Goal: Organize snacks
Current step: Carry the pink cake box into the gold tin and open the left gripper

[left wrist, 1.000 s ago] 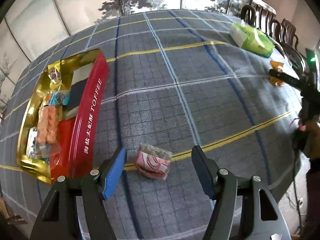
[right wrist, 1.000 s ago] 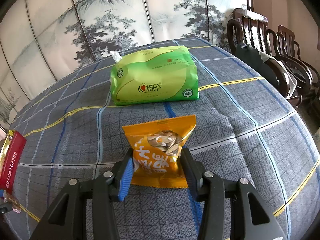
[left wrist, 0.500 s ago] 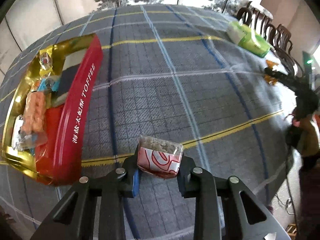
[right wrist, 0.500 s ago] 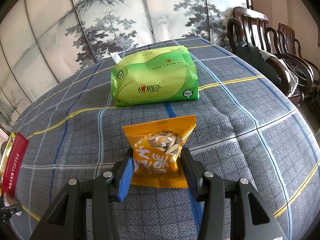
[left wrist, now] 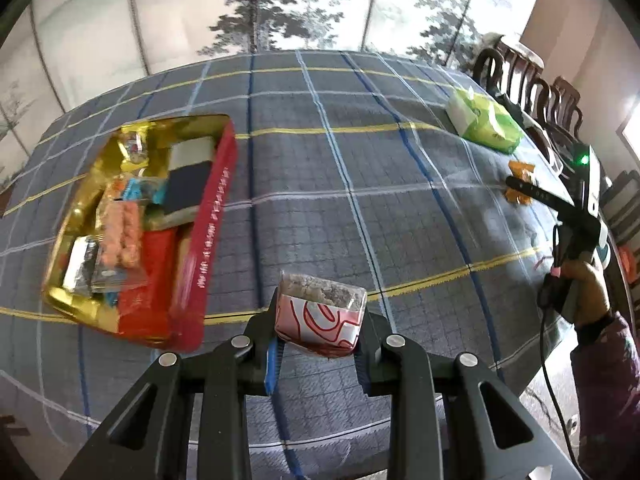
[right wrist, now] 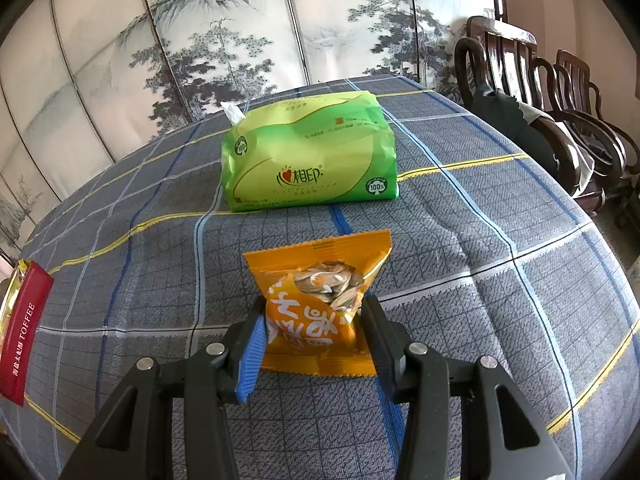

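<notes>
While snacks fill it, tin lies open.

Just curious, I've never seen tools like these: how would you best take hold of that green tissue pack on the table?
Grip the green tissue pack across its two long flat faces near the middle, coming down from above. It lies on its side, soft and bulging, with a tissue poking out of one end, so the ends give a poorer hold. It looks wide, so the fingers would probably need to open fully.
</notes>
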### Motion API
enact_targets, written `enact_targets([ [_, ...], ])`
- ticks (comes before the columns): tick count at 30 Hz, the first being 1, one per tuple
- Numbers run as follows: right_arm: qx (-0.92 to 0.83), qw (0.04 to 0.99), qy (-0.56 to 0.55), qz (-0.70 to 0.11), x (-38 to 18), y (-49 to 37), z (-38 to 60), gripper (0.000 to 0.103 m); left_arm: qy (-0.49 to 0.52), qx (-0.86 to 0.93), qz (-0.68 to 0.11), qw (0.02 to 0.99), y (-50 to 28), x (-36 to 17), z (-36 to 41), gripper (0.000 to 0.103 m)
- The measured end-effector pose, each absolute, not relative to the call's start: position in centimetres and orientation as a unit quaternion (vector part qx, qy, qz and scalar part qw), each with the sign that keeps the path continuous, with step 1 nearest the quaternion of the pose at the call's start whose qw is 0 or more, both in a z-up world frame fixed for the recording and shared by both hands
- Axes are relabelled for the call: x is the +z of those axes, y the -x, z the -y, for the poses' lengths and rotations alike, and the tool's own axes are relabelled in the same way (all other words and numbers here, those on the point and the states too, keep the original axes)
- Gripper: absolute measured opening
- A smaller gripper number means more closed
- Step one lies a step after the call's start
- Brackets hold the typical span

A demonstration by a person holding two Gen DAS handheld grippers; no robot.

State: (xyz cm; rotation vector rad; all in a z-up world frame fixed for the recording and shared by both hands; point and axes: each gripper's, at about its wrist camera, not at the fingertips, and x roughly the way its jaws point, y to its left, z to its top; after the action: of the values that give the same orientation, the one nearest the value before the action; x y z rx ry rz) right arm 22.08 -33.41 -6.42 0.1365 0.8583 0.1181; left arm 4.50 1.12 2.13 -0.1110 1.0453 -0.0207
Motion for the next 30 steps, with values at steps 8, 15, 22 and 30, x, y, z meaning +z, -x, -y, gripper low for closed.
enact_targets([
  [8,0.053,0.906,-0.057,-0.417,-6.6,-22.2,33.2,0.047,0.091,0.022,-0.486,0.869,-3.0,4.3,-5.6,0.025],
  [15,0.052,0.906,-0.056,-0.417,-6.5,-22.2,33.2,0.047,0.112,0.064,-0.483,0.866,-3.4,4.5,-10.0,0.025],
  [22,0.052,0.905,-0.055,-0.418,-6.5,-22.2,33.1,0.047,0.113,0.086,-0.492,0.859,-4.7,3.3,-12.0,0.026],
  [30,0.051,0.905,-0.055,-0.418,-6.5,-22.2,33.1,0.048,0.115,0.094,-0.503,0.851,-6.8,1.7,-12.7,0.026],
])
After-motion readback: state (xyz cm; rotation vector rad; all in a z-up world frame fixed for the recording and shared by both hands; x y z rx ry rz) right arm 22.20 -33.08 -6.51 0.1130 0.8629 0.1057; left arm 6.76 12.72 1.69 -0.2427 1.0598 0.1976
